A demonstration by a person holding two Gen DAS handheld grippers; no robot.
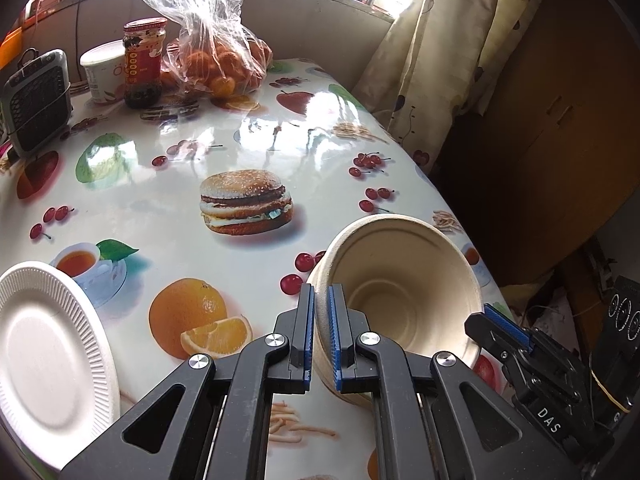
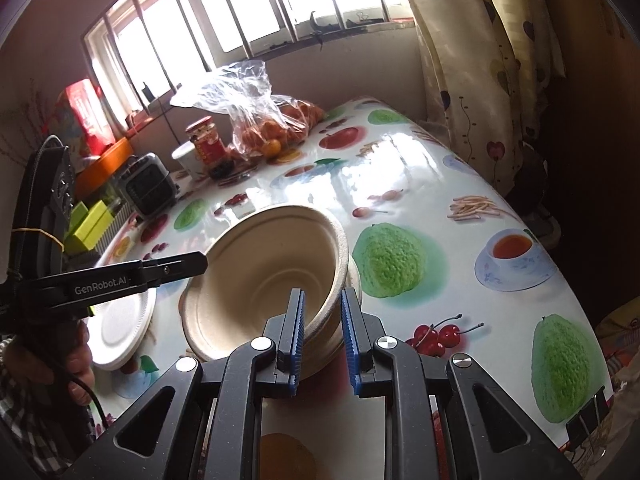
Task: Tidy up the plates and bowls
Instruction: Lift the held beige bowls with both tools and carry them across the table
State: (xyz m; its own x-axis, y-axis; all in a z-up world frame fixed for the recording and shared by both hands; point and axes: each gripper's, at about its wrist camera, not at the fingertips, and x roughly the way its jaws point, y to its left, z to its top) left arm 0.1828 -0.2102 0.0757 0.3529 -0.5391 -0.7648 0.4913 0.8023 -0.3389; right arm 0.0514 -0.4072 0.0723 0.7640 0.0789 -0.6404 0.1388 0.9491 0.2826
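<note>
A beige paper bowl hangs tilted over the table's right part, held from both sides. My left gripper is shut on its near-left rim. My right gripper is shut on the bowl, one finger inside the wall and one outside. In the right wrist view a second bowl rim shows just beneath it, so the two look nested. The left gripper reaches in from the left there; the right gripper shows at the bowl's right rim. A white ribbed paper plate lies flat to the left.
The table has a glossy fruit-print cloth. At its far end stand a bag of oranges, a red-lidded jar, a white tub and a small heater. A curtain hangs past the right edge. A person's hand holds the left gripper.
</note>
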